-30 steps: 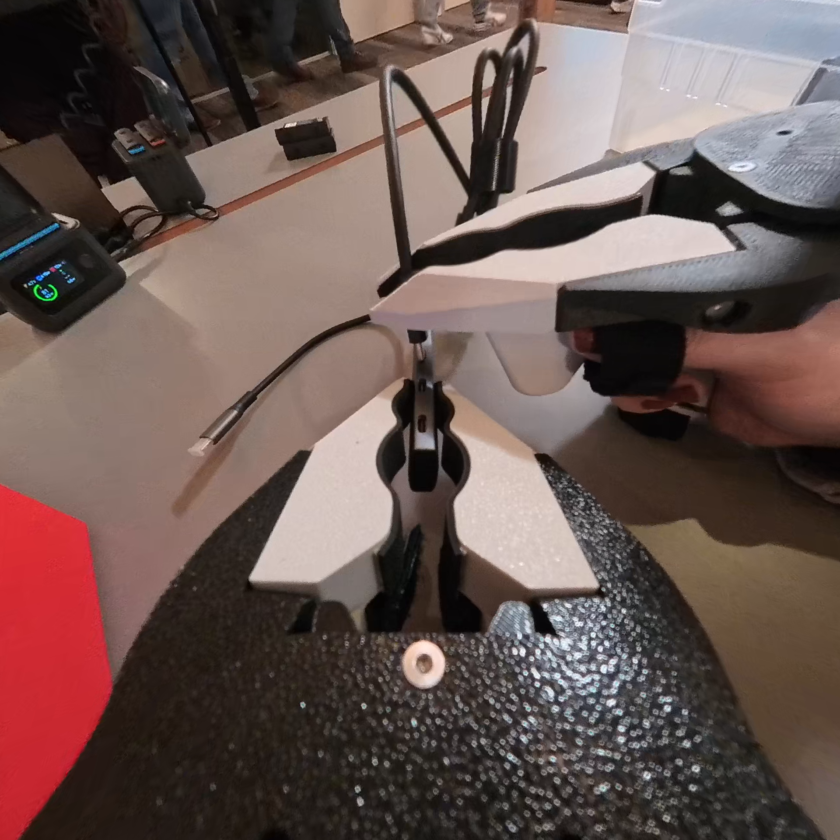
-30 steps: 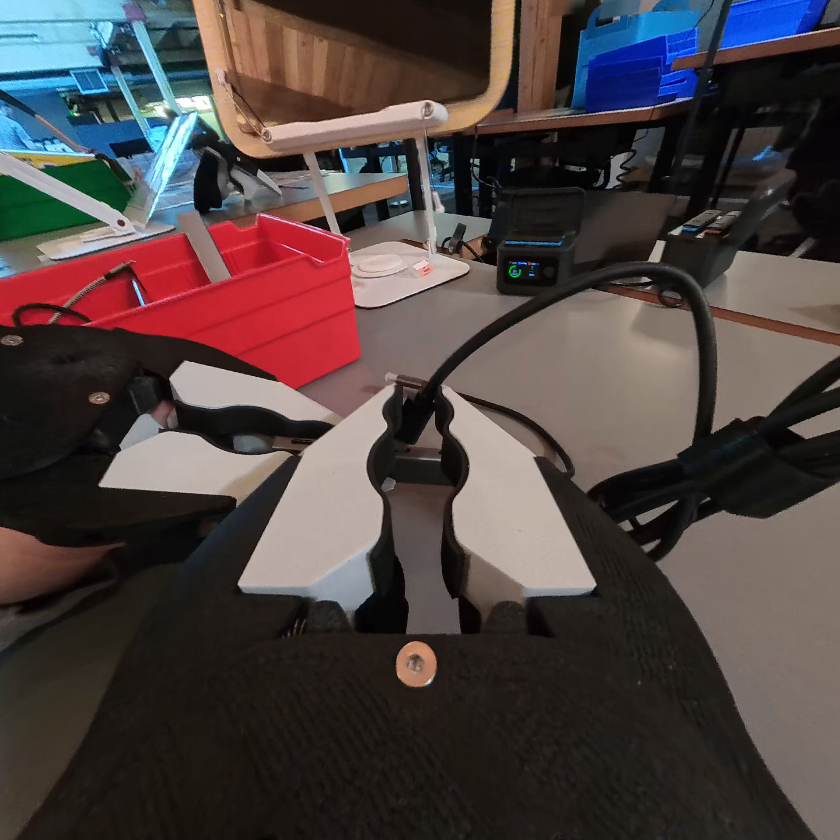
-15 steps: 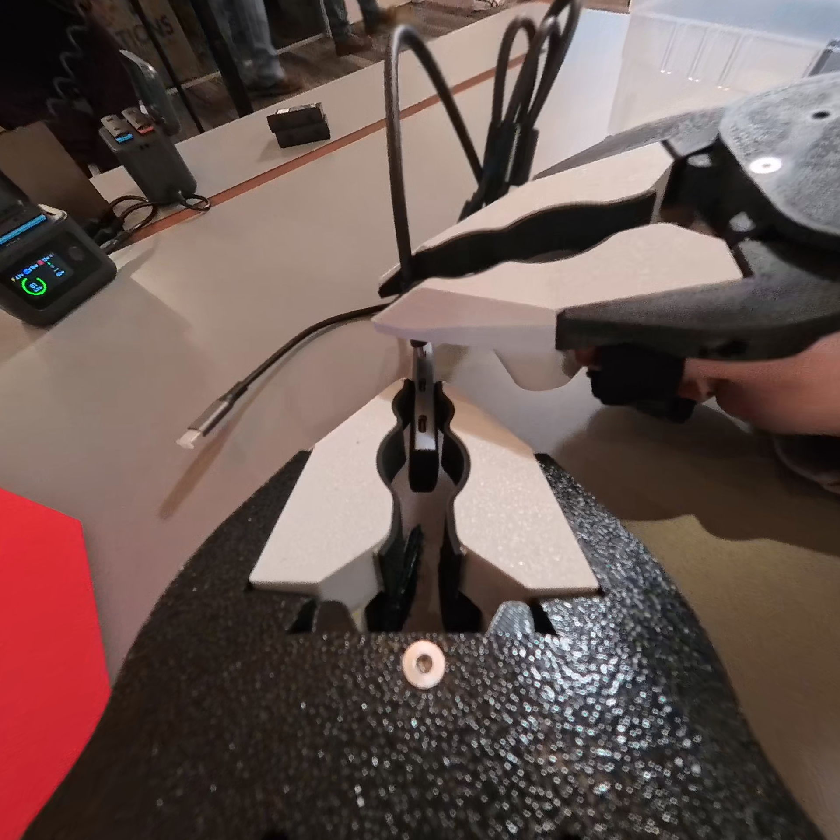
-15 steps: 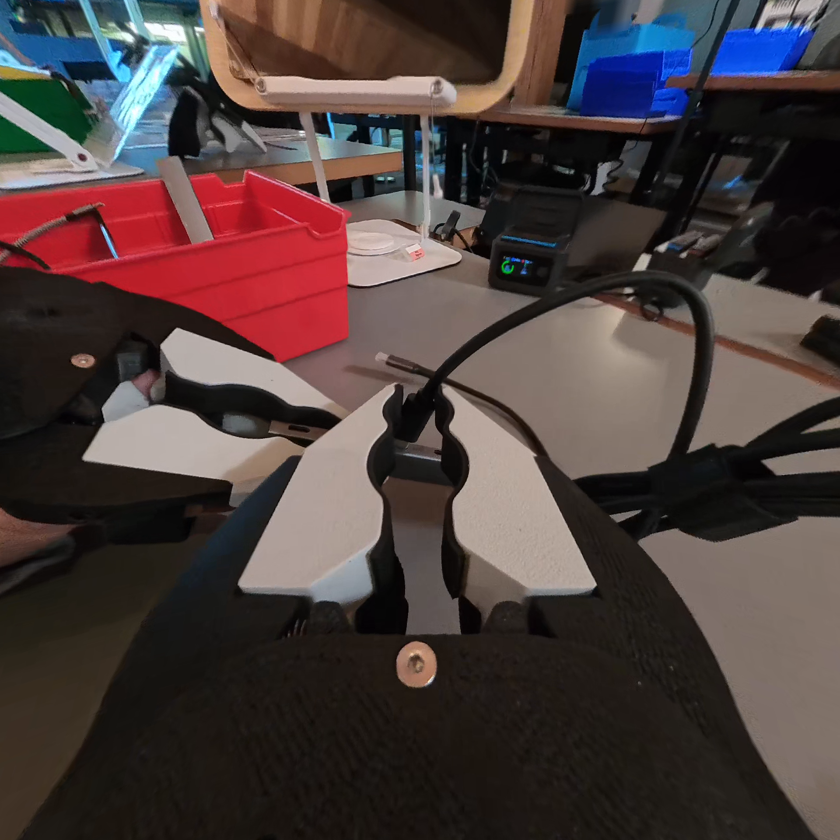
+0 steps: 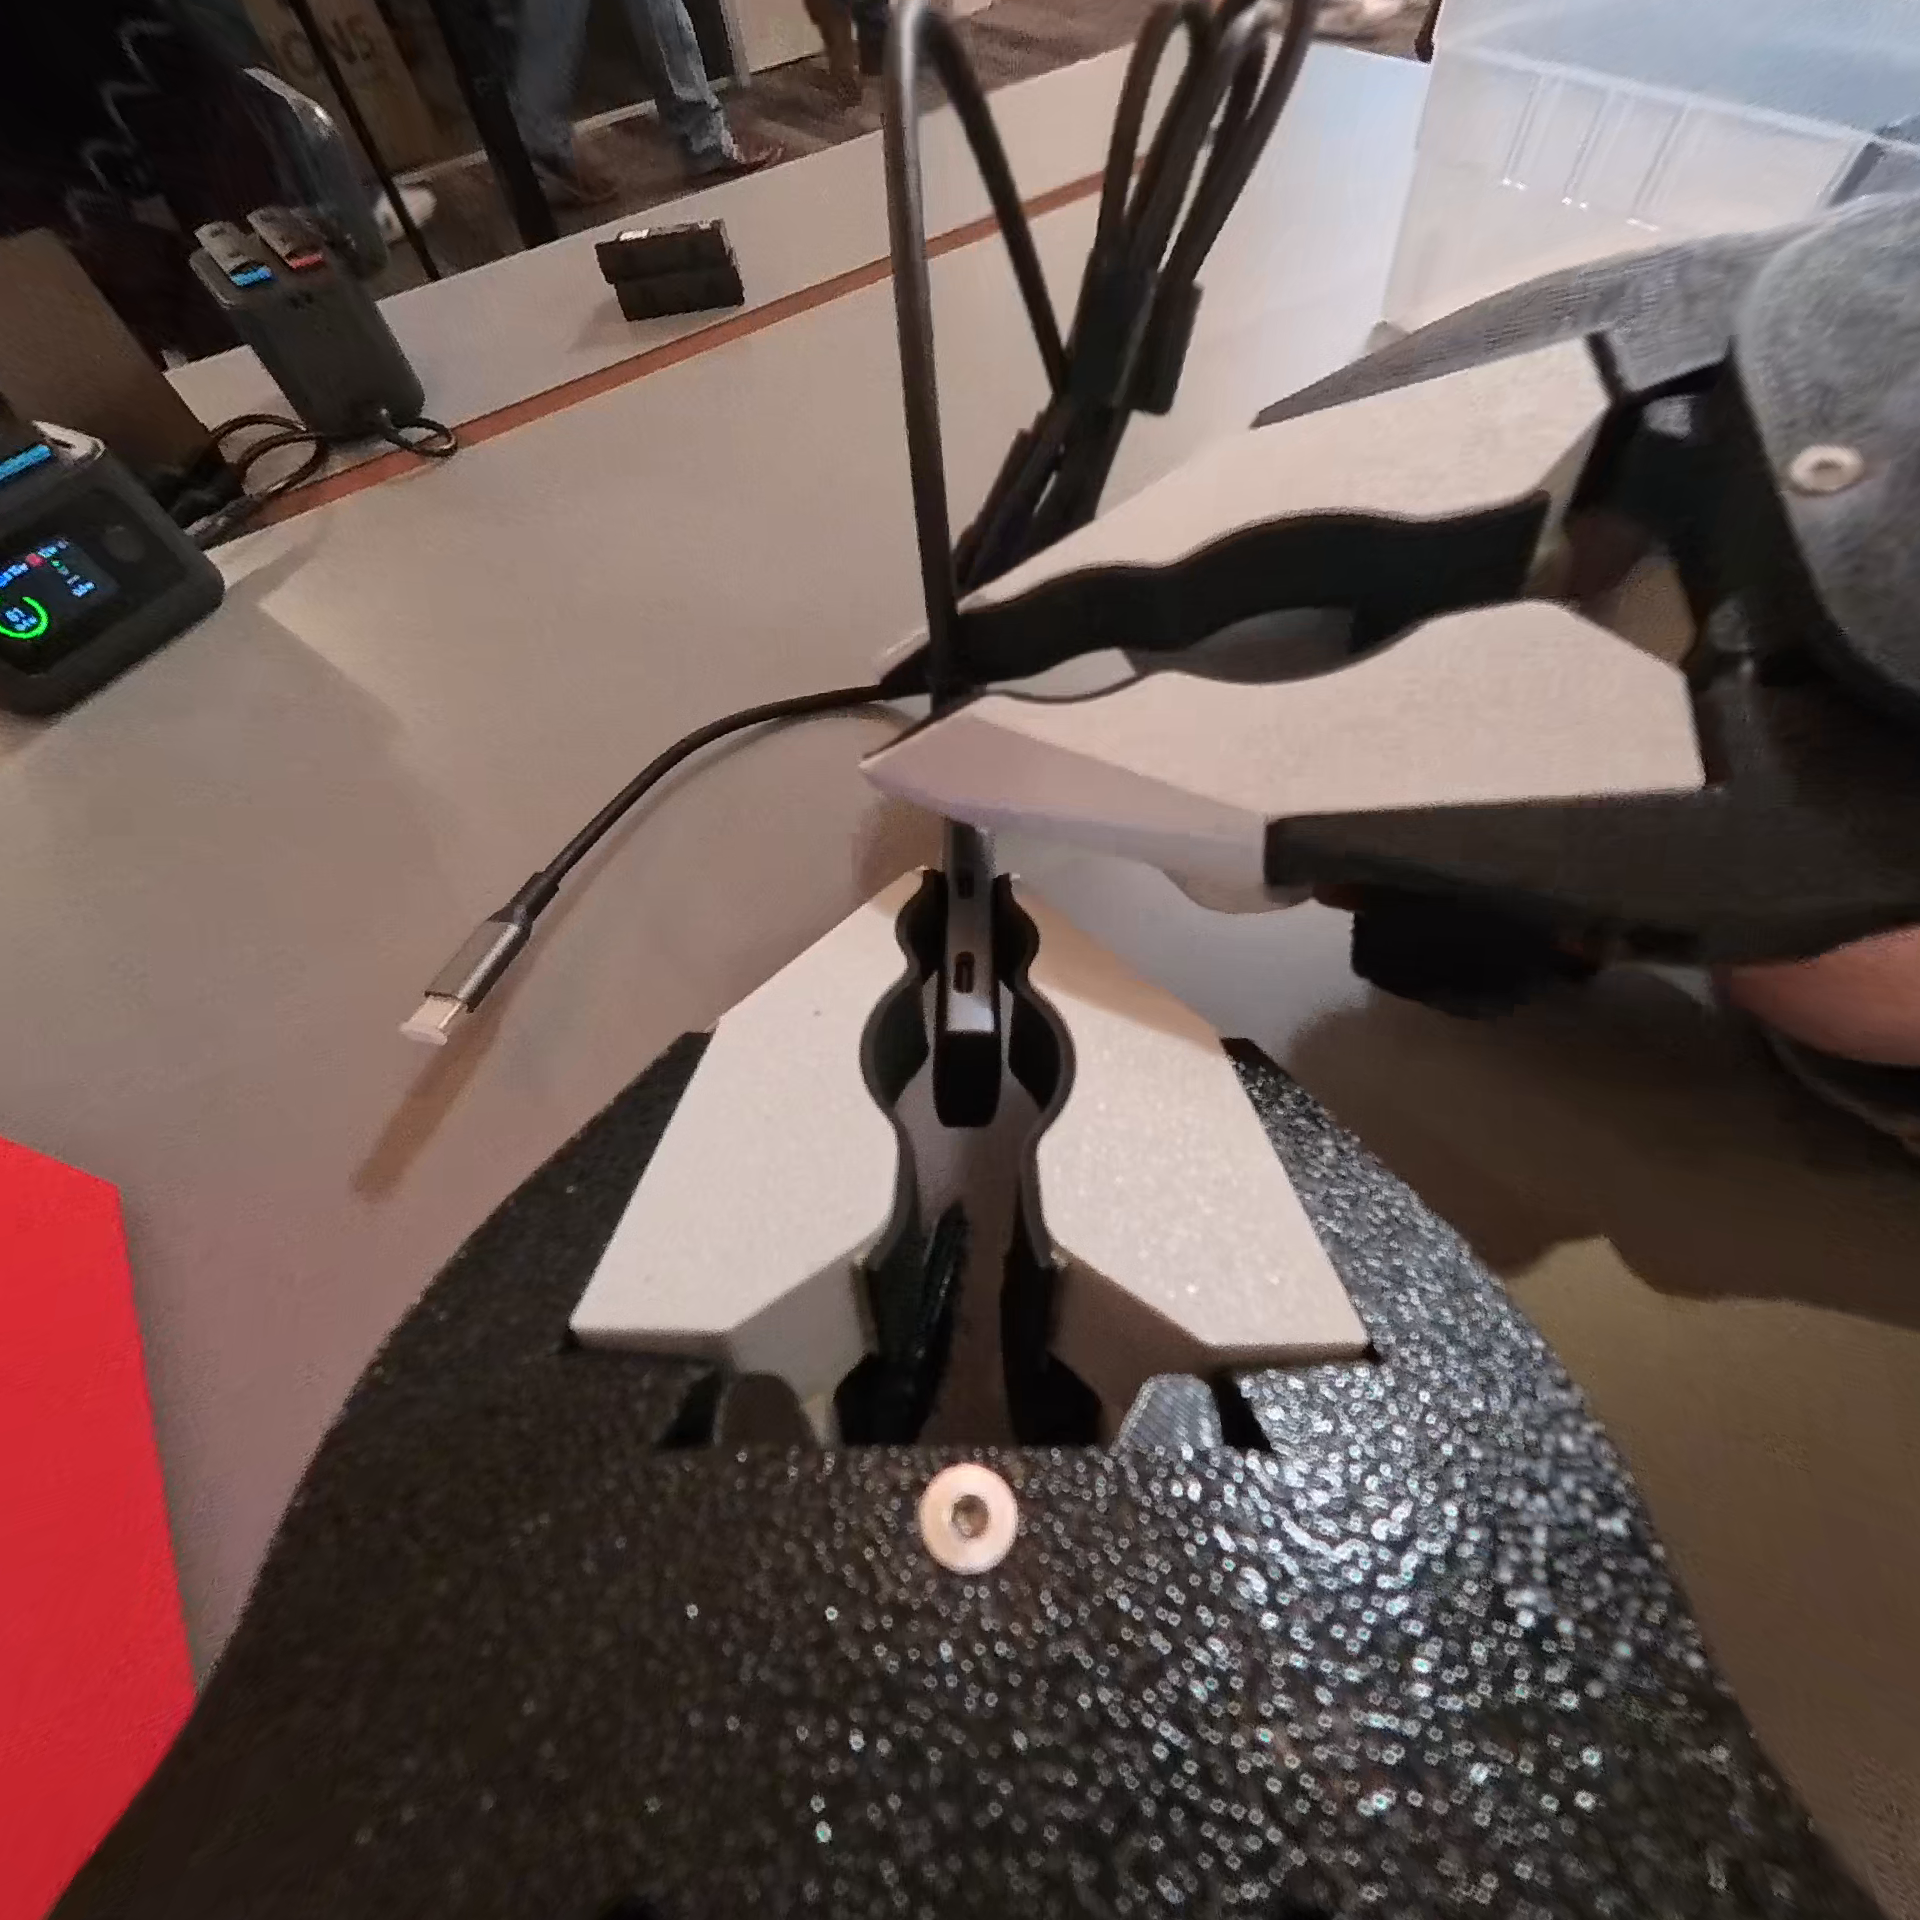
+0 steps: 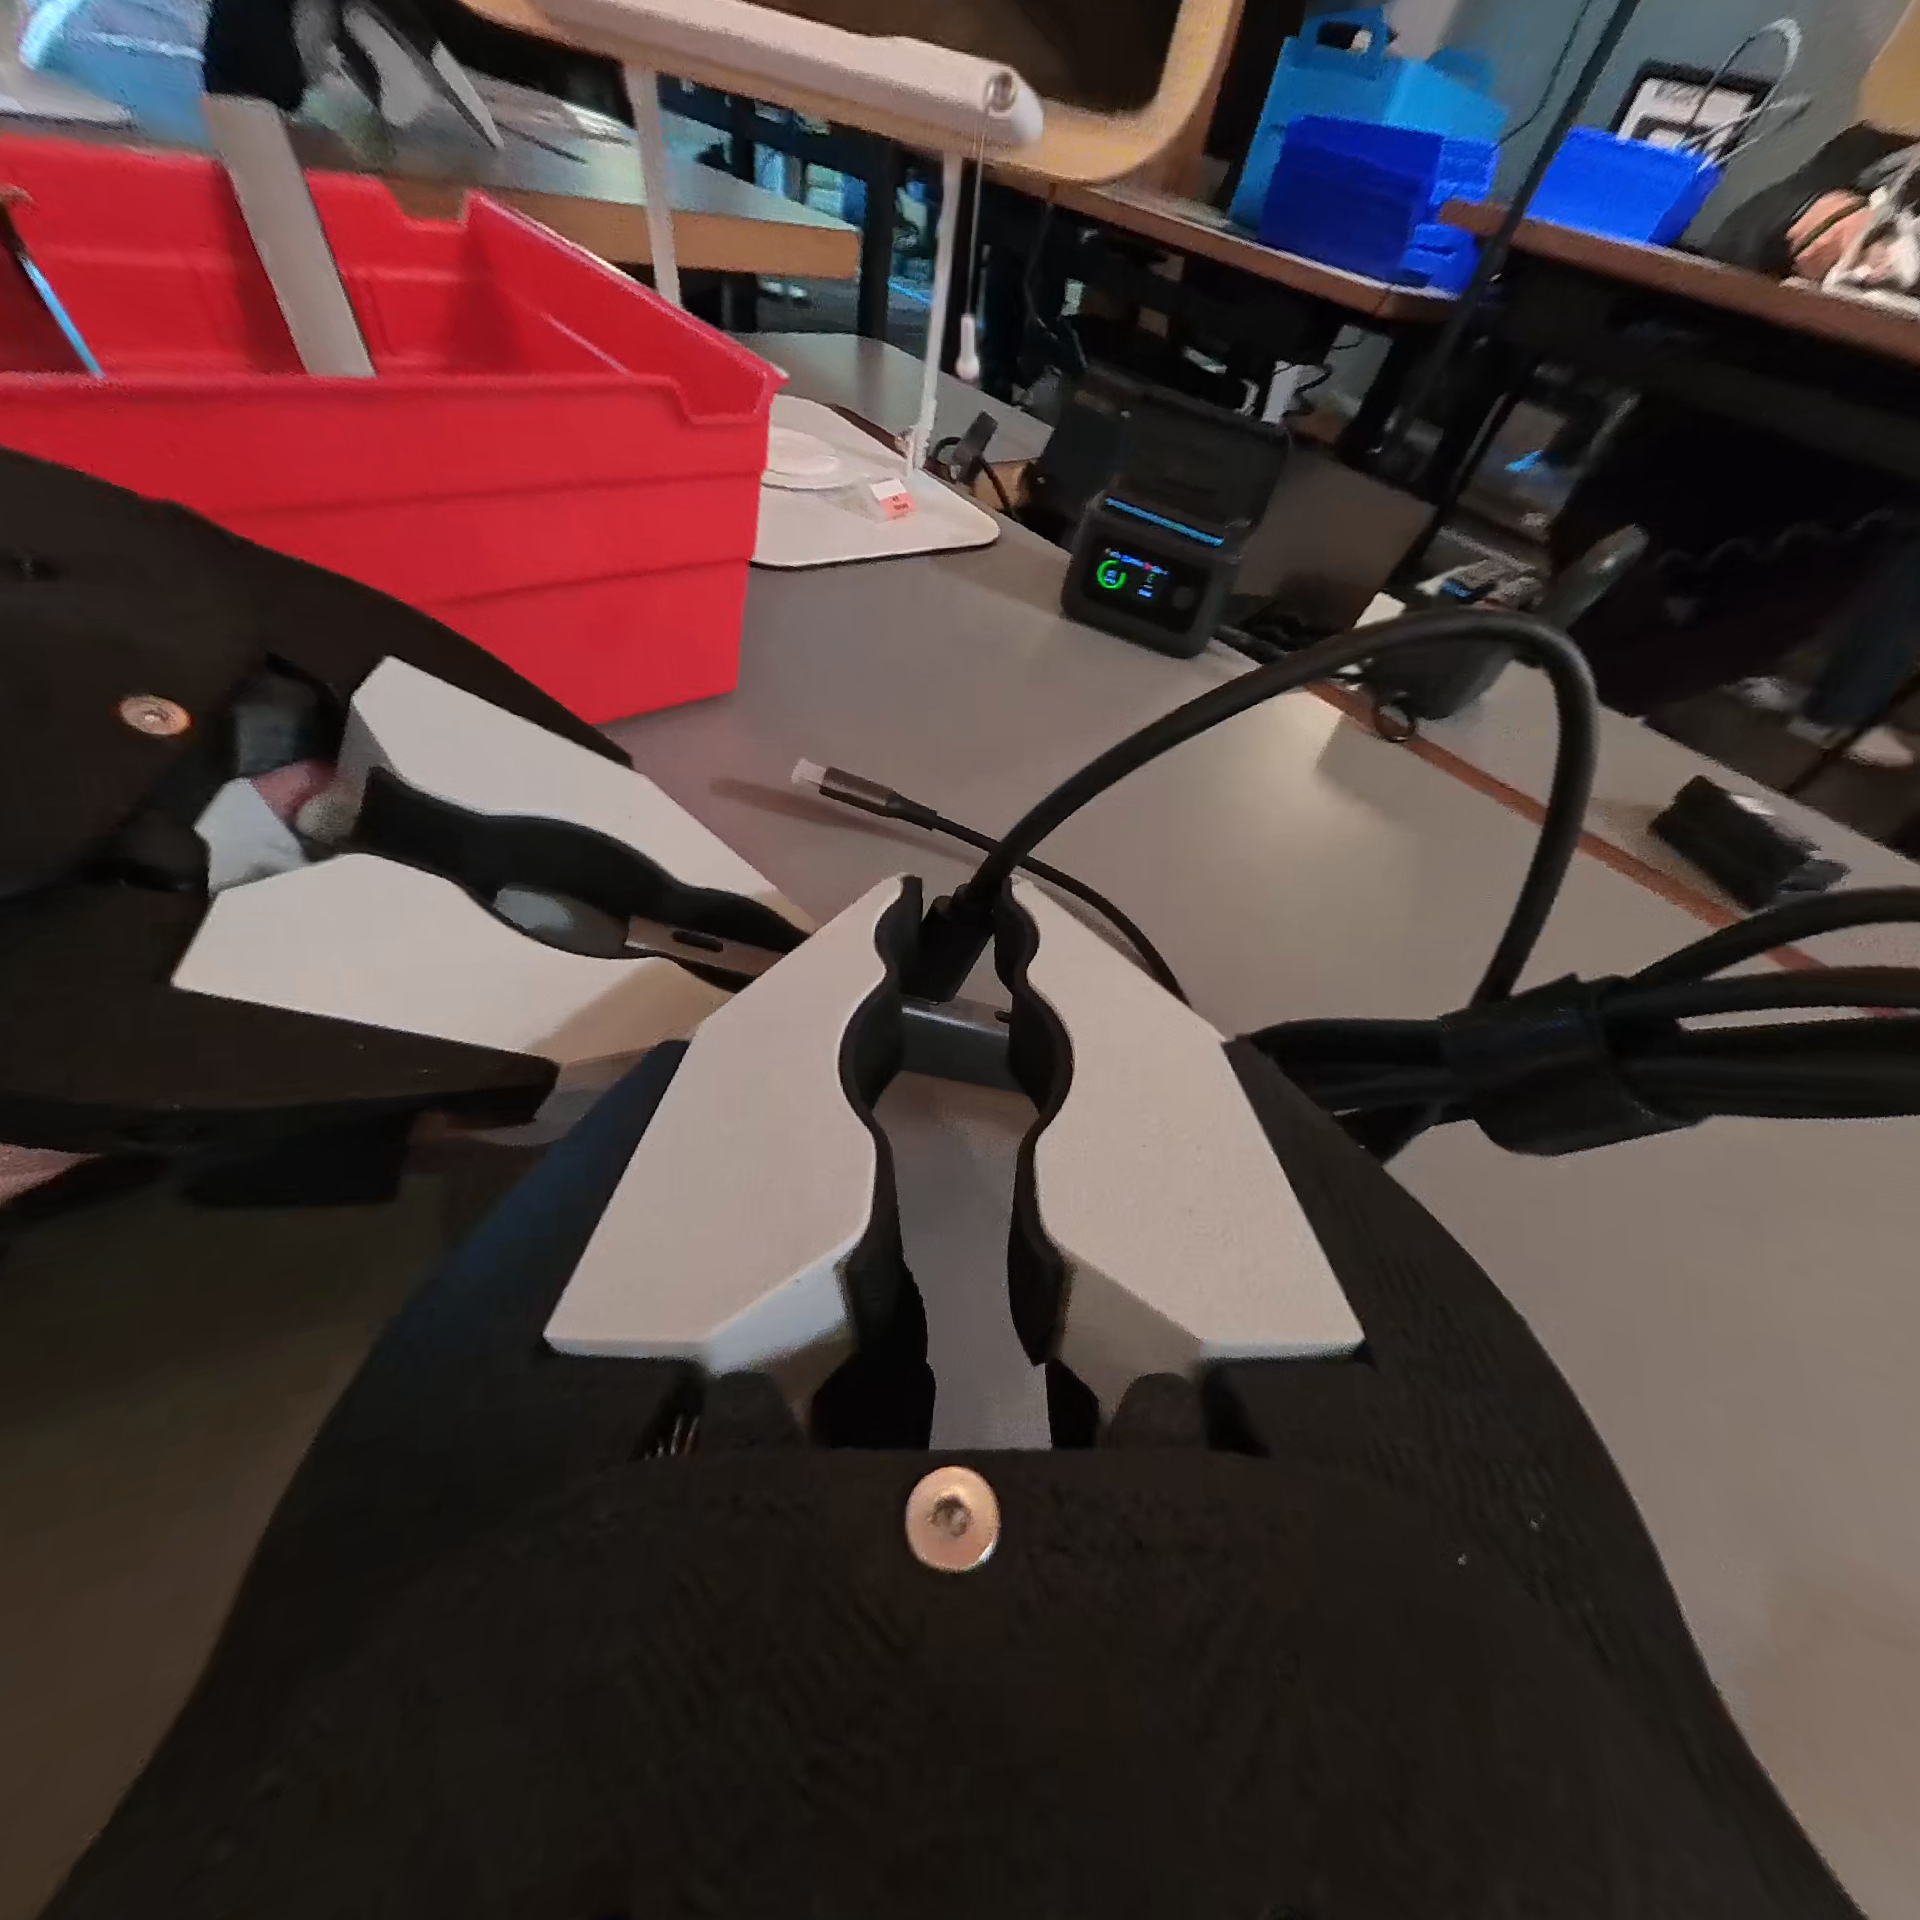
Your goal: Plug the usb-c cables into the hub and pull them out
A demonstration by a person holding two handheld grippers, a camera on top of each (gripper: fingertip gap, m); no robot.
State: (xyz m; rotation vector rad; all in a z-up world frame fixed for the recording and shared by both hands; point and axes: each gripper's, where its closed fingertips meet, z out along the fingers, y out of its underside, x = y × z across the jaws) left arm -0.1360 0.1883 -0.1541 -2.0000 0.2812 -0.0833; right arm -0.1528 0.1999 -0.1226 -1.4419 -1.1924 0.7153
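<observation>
My left gripper is shut on the thin grey hub, held edge-up with a port facing me. My right gripper reaches in from the right just above it. In the right wrist view my right gripper is shut on the black usb-c plug, whose tip meets the hub's edge; how deep it sits is hidden. The plug's black cable loops up to a strapped bundle. The hub's own lead ends in a silver connector lying loose on the table.
A red bin stands at the left, its corner also in the left wrist view. A dark device with a lit screen, a white lamp base, small black boxes and a clear plastic tub sit farther back. Only a small space, under 4 cm, lies between the two pairs of fingers.
Both grippers have kept their grips and stayed together. The views have tilted and the black cable loop now stands more upright above the hub.
</observation>
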